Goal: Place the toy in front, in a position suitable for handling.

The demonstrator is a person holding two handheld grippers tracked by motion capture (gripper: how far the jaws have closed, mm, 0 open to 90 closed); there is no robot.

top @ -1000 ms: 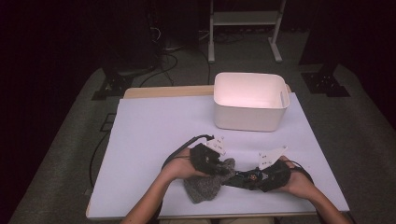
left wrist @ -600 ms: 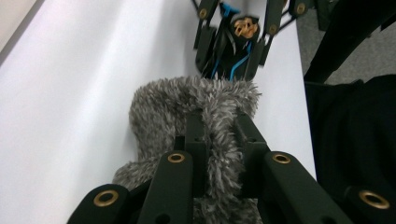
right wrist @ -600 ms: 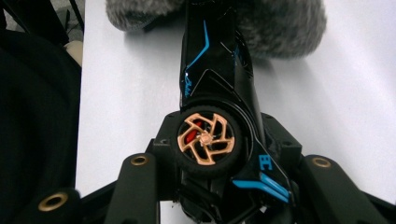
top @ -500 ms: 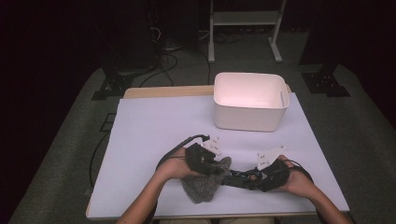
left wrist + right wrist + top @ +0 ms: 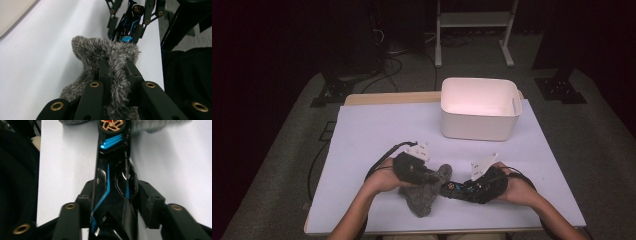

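Note:
A grey fuzzy cloth [image 5: 422,197] lies near the table's front edge, one end lifted. My left gripper [image 5: 412,167] is shut on that raised end; in the left gripper view the pile [image 5: 105,52] bulges between the jaws. My right gripper [image 5: 479,186] is shut on a black toy car [image 5: 457,189] with blue stripes, gripping its sides [image 5: 115,177]. The car's nose points left and sits right against the cloth [image 5: 75,122]. In the left gripper view the car [image 5: 132,17] shows just behind the cloth's upper edge.
A white plastic bin [image 5: 479,107] stands at the back right of the white table top [image 5: 372,130]. The table's front edge runs just below both hands. Dark floor, cables and a rack's legs lie beyond the table.
Both hands have shifted a little to the left. The car's nose has come closer to the lifted end of the cloth. Both grips look the same.

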